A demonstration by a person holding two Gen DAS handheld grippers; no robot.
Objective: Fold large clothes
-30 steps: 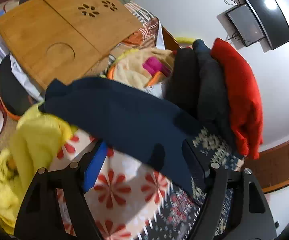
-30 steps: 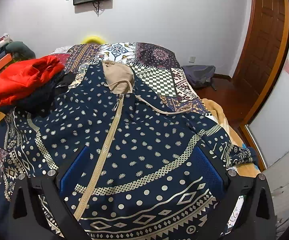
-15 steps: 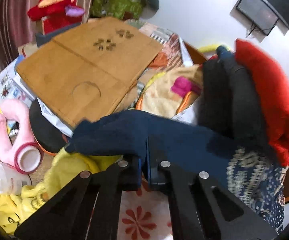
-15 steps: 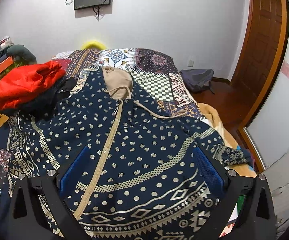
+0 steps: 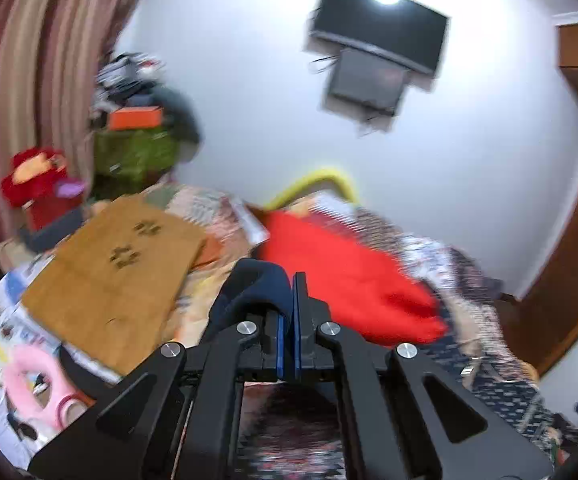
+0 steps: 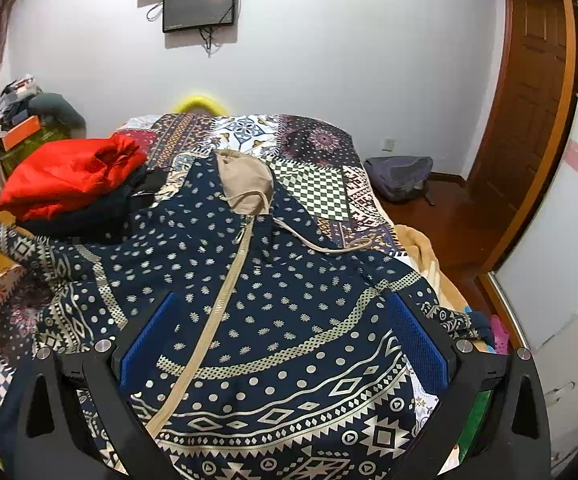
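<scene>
A navy zip jacket [image 6: 273, 280] with a beige pattern lies spread front-up on the bed, its beige hood [image 6: 245, 180] at the far end. Its sleeve [image 6: 21, 248] at the left of the right wrist view rises off the bed toward the frame's edge. My left gripper [image 5: 288, 296] is shut on the plain navy cuff [image 5: 255, 280] of that sleeve and holds it in the air; the left wrist view is blurred. My right gripper [image 6: 285, 332] hovers open over the jacket's lower front with nothing between its fingers.
A pile of folded clothes [image 6: 69, 176] topped by a red garment [image 5: 353, 276] sits at the bed's left side. A wooden lap table [image 5: 117, 272] lies beyond it among clutter. The patchwork bedspread [image 6: 321, 192] shows at the far end. A backpack [image 6: 401, 172] lies by the wooden door [image 6: 529, 120].
My left gripper closed on the navy sleeve cuff, then swung up and rolled, lifting the sleeve off the bed. The right gripper rose slightly and stayed open.
</scene>
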